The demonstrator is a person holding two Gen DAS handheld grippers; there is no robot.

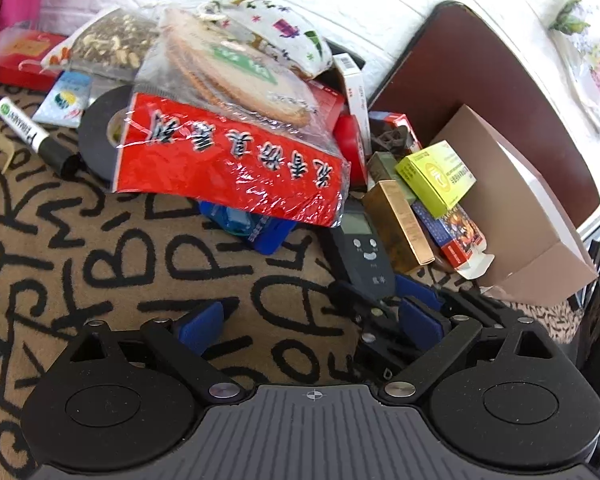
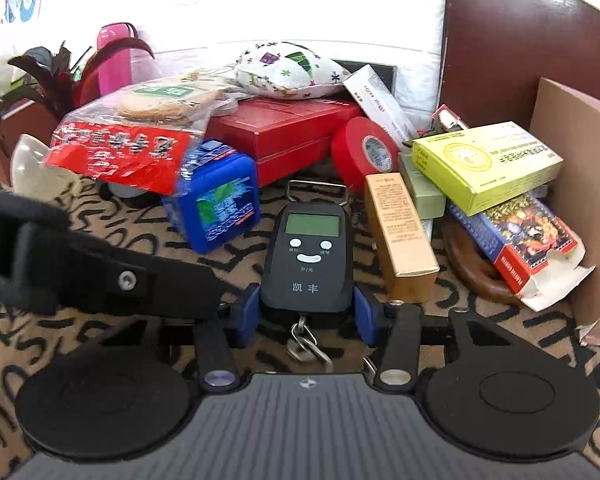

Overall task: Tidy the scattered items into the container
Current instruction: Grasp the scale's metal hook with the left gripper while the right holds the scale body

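Observation:
A black hand scale [image 2: 306,258] with a grey screen and a metal hook chain lies on the lettered cloth. My right gripper [image 2: 306,314] has its blue pads [image 2: 249,314] on both sides of the scale's lower end, touching it. In the left wrist view the scale [image 1: 362,252] lies ahead on the right, with the right gripper's blue pads at its near end. My left gripper [image 1: 312,320] is open and empty over the cloth; it shows as a dark blurred shape [image 2: 80,268] at the left of the right wrist view. The brown cardboard box [image 1: 516,216] stands open at the right.
A heap lies behind: a red bag of flat cakes [image 2: 128,136], blue tub [image 2: 220,208], red tape roll [image 2: 366,152], red case [image 2: 284,132], patterned pouch [image 2: 288,68], gold box [image 2: 400,232], yellow-green box [image 2: 488,164], card pack [image 2: 520,240]. A marker [image 1: 32,132] and black tape [image 1: 100,132] lie left.

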